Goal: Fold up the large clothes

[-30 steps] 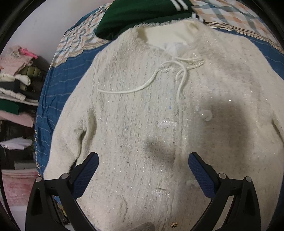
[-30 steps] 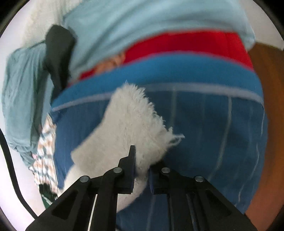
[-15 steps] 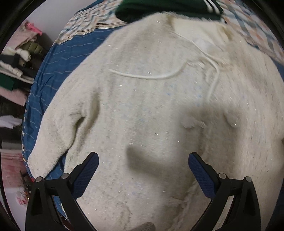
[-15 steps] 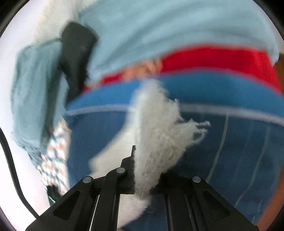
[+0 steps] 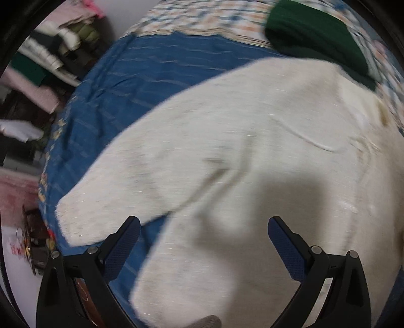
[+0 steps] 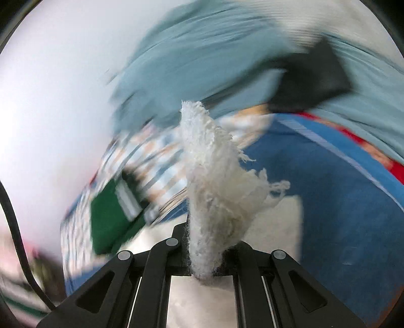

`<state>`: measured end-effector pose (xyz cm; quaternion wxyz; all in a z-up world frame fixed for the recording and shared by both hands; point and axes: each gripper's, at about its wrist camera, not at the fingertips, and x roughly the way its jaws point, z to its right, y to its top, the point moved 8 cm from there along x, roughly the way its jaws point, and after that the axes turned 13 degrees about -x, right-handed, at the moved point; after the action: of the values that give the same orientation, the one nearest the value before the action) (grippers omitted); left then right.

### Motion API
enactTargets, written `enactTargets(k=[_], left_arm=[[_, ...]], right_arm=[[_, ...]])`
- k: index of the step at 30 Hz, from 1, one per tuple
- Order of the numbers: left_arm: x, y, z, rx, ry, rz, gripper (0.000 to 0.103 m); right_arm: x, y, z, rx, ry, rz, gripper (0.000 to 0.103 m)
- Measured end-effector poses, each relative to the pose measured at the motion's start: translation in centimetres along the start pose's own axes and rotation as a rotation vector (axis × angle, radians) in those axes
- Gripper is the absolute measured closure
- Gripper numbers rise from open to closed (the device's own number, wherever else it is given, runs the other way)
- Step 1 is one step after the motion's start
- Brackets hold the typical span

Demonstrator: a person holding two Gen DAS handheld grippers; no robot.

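Two views here, so one at a time.

Left wrist view: the cream fuzzy cardigan [image 5: 252, 156] lies spread flat on the bed's blue striped bedspread [image 5: 141, 83], with one sleeve [image 5: 131, 191] angled out toward the bed's edge. The left claw [image 5: 204, 242] hangs above the body of the cardigan with its blue pads spread wide and nothing between them. A folded dark green garment [image 5: 313, 37] sits past the cardigan's collar end, on a checked cover [image 5: 202, 22] (pretty blurry, so no telling finer detail). Stacked clothes on a shelf [image 5: 43, 60] fill the far left.

Right wrist view: the right claw [image 6: 204, 262] is pressed together on a fringed edge of that same cream cardigan [image 6: 217, 181], most likely a sleeve cuff, and the fluffy tuft sticks up out of the jaws, lifted clear of the bedspread. Everything behind is smeared.

My read on the step: this looks like the first fold, bringing one sleeve in across the body. Next move calls for carrying the pinched cuff over onto the cardigan's front and laying it flat before letting go. The left claw seems headed for the sleeve in its own view, so it needs to come down on that cuff and close.
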<state>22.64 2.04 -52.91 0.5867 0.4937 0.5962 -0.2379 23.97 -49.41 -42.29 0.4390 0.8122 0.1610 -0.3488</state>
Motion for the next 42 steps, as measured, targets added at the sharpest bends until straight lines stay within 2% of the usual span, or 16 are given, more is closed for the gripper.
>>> enactTargets(k=[5,7,10,14,15,17,18,19,23,28,30,32,34,36,40,42], left_arm=[[2.4,0.4,-7.9,-0.138,0.066,-0.034,0.0],[3.2,0.0,-11.1,-0.195,0.091,-0.044,0.0],[4.1,-0.9,-15.2,-0.266,0.127,-0.064,0.0],[5.4,-2.4,-19.7,-0.357,0.151,-0.115,0.0],[5.6,-2.9,-20.4,-0.378,0.15,-0.129,0.0],[6.3,-4.0,-22.0,-0.45,0.111,-0.174,0.0],[6.5,-4.5,-22.4,-0.489,0.084,-0.196,0.0],[7.1,-5.1,-23.1,-0.55,0.035,-0.225,0.0],[9.5,-6.6,-24.4,-0.764,-0.144,-0.316,0.001],[13.8,-4.0,-25.4,-1.005,-0.358,-0.315,0.003],[15.7,-2.2,-26.6,-1.059,-0.342,-0.294,0.004],[16.7,-0.6,-27.5,-1.088,-0.299,-0.271,0.015],[17.1,1.2,-28.4,-1.08,-0.252,-0.233,0.058],[17.5,3.3,-29.0,-1.038,-0.229,-0.204,0.083],[16.4,7.5,-30.1,-0.963,-0.216,-0.107,0.089],[15.2,9.2,-29.9,-0.924,-0.209,-0.06,0.089]], right_arm=[[7.6,-7.4,-17.5,-0.381,0.152,-0.145,0.096],[11.3,-13.0,-24.1,-0.563,0.196,-0.229,0.096],[15.0,-22.3,-29.9,-0.793,0.202,-0.338,0.096],[18.6,-31.9,-31.0,-0.992,0.124,-0.54,0.091],[18.8,-32.4,-30.7,-1.006,0.115,-0.555,0.089],[18.0,-32.8,-30.7,-1.002,0.169,-0.565,0.067],[17.0,-32.6,-30.7,-0.954,0.242,-0.606,0.042],[15.5,-32.3,-30.7,-0.892,0.325,-0.637,0.03],[9.2,-29.4,-28.9,-0.785,0.453,-0.625,0.03],[8.6,-27.5,-25.5,-0.707,0.408,-0.679,0.03],[10.7,-26.9,-25.1,-0.686,0.368,-0.695,0.03],[12.6,-26.4,-24.6,-0.632,0.35,-0.714,0.031],[14.4,-25.5,-24.7,-0.592,0.327,-0.714,0.033],[15.2,-25.2,-24.5,-0.548,0.307,-0.713,0.037],[17.0,-25.9,-25.5,-0.434,0.315,-0.73,0.067],[18.3,-26.8,-26.6,-0.428,0.315,-0.734,0.068]])
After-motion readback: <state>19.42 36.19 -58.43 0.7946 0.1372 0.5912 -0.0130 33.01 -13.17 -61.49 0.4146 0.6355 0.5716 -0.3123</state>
